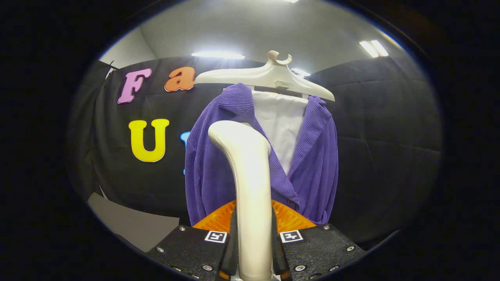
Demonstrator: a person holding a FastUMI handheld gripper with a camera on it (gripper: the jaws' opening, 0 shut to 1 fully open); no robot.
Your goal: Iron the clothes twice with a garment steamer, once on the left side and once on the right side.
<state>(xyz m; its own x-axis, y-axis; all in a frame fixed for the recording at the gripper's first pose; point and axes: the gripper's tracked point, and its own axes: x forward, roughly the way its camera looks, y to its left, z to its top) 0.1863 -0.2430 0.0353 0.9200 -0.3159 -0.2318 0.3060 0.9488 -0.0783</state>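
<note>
I have the jaws clamped on the garment steamer [250,187] handle, stiff and probably slippery, so I grip it low, its head near the soft purple jacket [312,164] hanging just beyond.

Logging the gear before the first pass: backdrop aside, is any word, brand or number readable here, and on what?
Hanger, oval badge: too small and blurred to read.
Square markers on the tool: black-and-white patterns, no words.
Steamer, clamped between the tool's fingers: no text visible.
Purple jacket: no text visible.
Nothing legible overall.
</note>
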